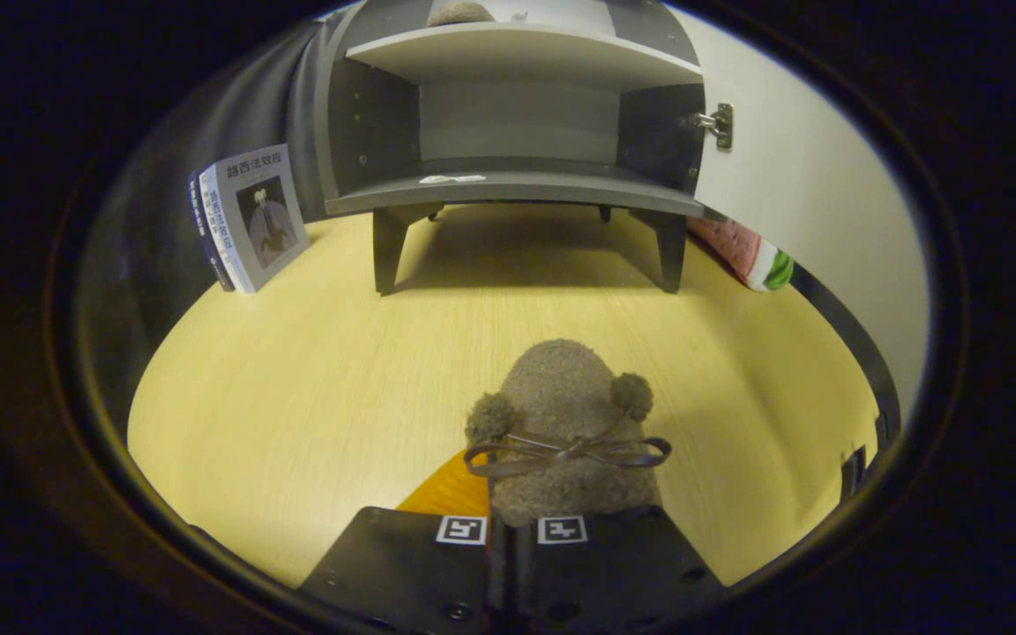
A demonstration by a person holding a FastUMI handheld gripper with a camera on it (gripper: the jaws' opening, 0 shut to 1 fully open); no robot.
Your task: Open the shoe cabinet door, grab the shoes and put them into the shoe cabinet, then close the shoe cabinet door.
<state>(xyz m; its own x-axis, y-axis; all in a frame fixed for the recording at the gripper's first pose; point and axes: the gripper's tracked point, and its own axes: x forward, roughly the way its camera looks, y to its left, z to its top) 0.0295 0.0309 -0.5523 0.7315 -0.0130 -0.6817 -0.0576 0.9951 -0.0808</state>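
The gripper [512, 529] has its fingers drawn nearly together, clamped on the heel end of a fuzzy brown shoe [561, 414] that projects ahead of them above the wooden table [296, 388]. The shoe looks soft and light; plush will compress, so a firm pinch at the stiffer collar near the bow [568, 451] seems best. Beyond it, the shoe cabinet [517, 185] stands with its door [808, 176] swung open, lower shelf free. Books [252, 216] lean beside it.

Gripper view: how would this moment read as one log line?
phase: carrying | gripper: jaws shut on fuzzy shoe | shoe cabinet: ahead, door open | lower shelf: free
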